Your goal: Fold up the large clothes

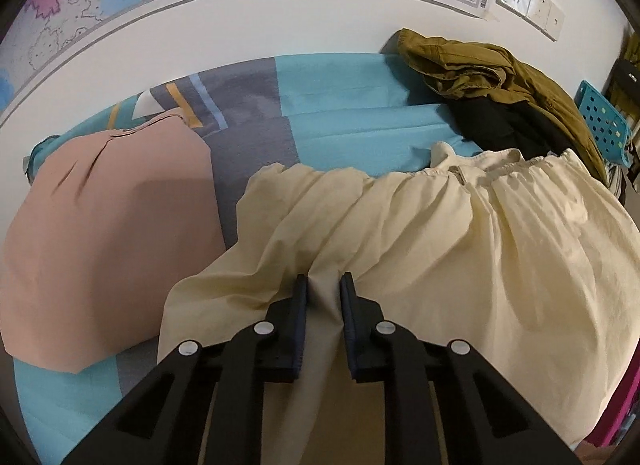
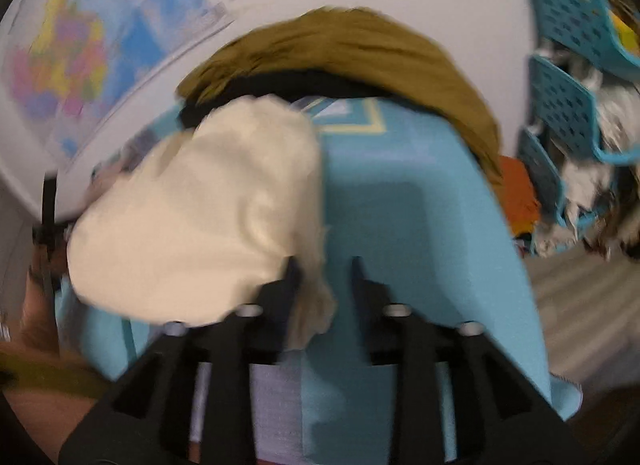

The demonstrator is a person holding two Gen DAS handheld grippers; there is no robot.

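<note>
A large cream garment (image 1: 440, 245) with a gathered waistband lies spread across the blue and grey bed sheet (image 1: 340, 105). My left gripper (image 1: 324, 281) is shut on a bunched fold at the garment's near edge, the cloth pinched between its black fingers. In the blurred right wrist view the same cream garment (image 2: 200, 205) lies to the left on the sheet (image 2: 400, 205). A frayed edge of it hangs between the fingers of my right gripper (image 2: 324, 265), beside the left finger. Blue sheet shows in the gap before the right finger, so this gripper stands open.
A pink cushion-like piece (image 1: 100, 245) lies at the left. An olive jacket (image 1: 480, 65) over a black garment (image 1: 492, 125) is piled at the back right by the wall. Blue perforated baskets (image 2: 560, 85) stand past the bed's right edge. A person's hand (image 2: 36, 305) shows at the left.
</note>
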